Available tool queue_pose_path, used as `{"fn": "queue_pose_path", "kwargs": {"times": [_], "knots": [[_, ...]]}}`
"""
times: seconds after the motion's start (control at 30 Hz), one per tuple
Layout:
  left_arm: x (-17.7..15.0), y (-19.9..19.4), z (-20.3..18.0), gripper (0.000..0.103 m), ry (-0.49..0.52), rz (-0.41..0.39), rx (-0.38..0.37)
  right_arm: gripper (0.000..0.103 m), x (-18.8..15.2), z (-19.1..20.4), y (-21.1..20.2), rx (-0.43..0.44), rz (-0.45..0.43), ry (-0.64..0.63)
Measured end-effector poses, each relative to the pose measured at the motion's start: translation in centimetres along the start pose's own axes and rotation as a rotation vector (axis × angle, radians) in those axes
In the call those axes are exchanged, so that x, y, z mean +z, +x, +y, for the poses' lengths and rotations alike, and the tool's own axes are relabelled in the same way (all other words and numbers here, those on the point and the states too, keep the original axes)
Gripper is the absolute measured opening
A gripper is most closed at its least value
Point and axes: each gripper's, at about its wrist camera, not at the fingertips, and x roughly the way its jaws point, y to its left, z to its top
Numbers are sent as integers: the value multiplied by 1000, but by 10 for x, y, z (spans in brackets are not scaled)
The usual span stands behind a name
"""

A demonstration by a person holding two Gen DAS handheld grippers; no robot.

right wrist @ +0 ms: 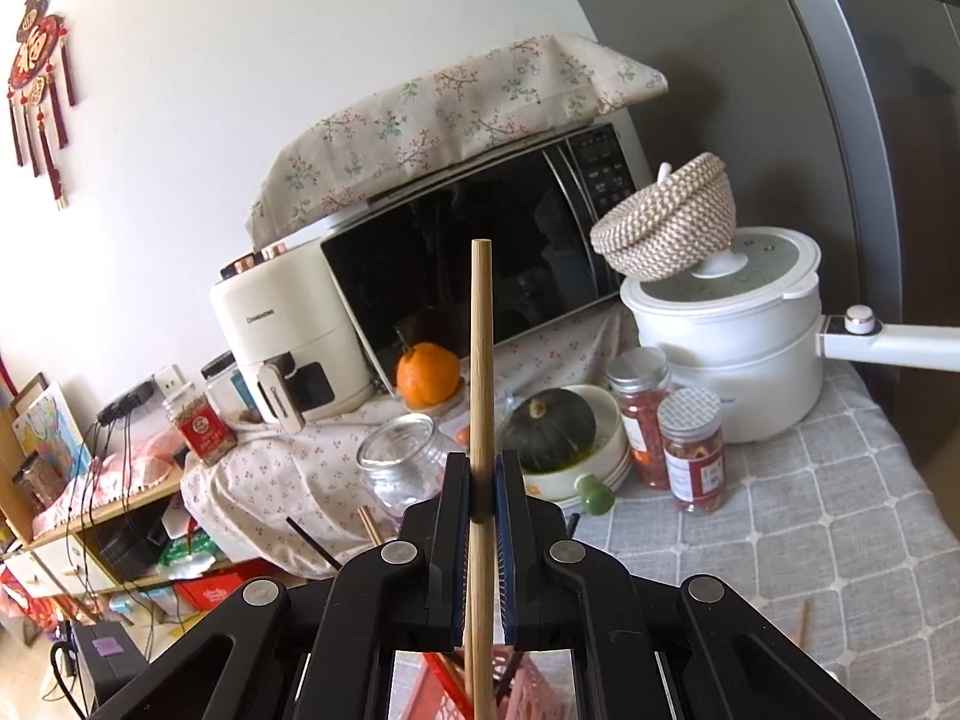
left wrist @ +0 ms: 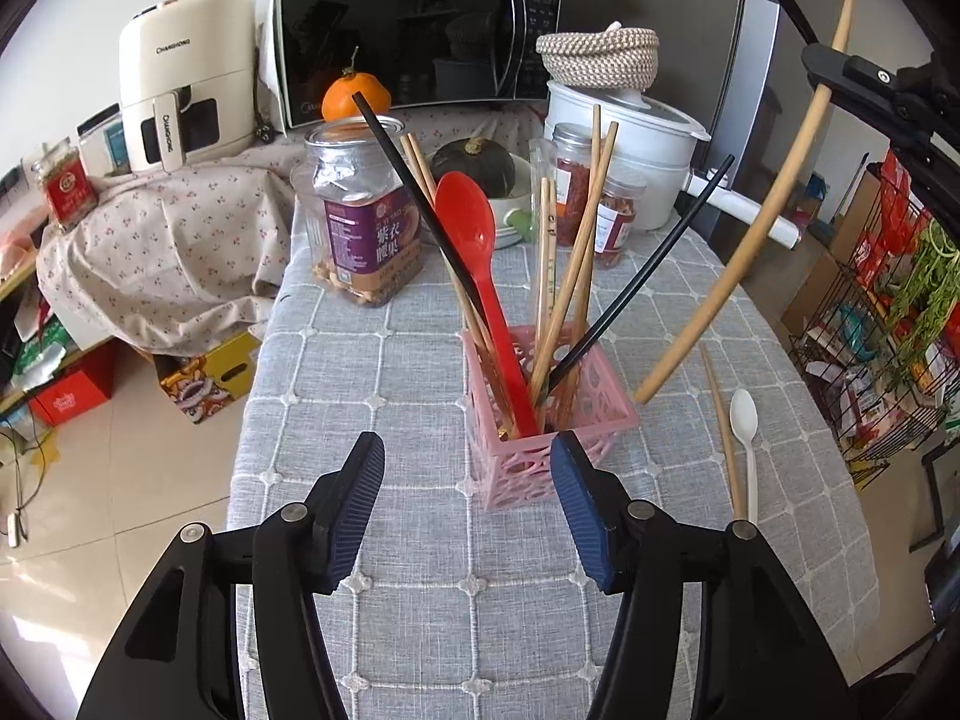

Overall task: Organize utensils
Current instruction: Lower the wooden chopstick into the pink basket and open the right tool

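Pink lattice basket, smooth round wooden chopstick

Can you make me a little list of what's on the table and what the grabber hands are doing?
holder: pink basket on the grey tablecloth
inside: red spoon, wooden and black chopsticks
still lying out: white spoon, one wooden chopstick
left gripper: open, empty
right gripper: shut on held chopstick

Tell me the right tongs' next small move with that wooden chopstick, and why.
Probably lower it tip-first into the pink lattice plastic basket. The right tongs clamp the pale wooden chopstick upright, its lower end hanging just beside the basket, where the other utensils already stand.
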Motion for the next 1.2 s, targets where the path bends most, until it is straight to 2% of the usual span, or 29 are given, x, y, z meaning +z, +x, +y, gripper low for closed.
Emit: {"fn": "queue_pose_path", "kwargs": {"times": [0.17,0.37,0.57,0.67,0.73,0.8,1.0,1.2], "knots": [[-3,7,6,62,4,43,2,6,-9,8,17,-35,-22,-36],[-3,11,11,62,-11,71,-12,6,-26,7,38,-67,15,-45],[-2,11,11,62,-20,75,-20,8,-40,1,52,-62,78,-23],[-1,9,8,62,-15,72,-26,16,-41,-4,52,-45,106,14],[-2,7,5,63,-8,69,-30,32,-37,-7,45,-35,99,33],[-2,5,1,64,-2,65,-35,38,-32,-10,35,-34,79,40],[-3,-2,-13,68,20,56,-54,49,-20,-27,7,-64,76,36],[-3,-4,-35,72,42,63,-85,56,-23,-58,-15,-148,146,22]]}}
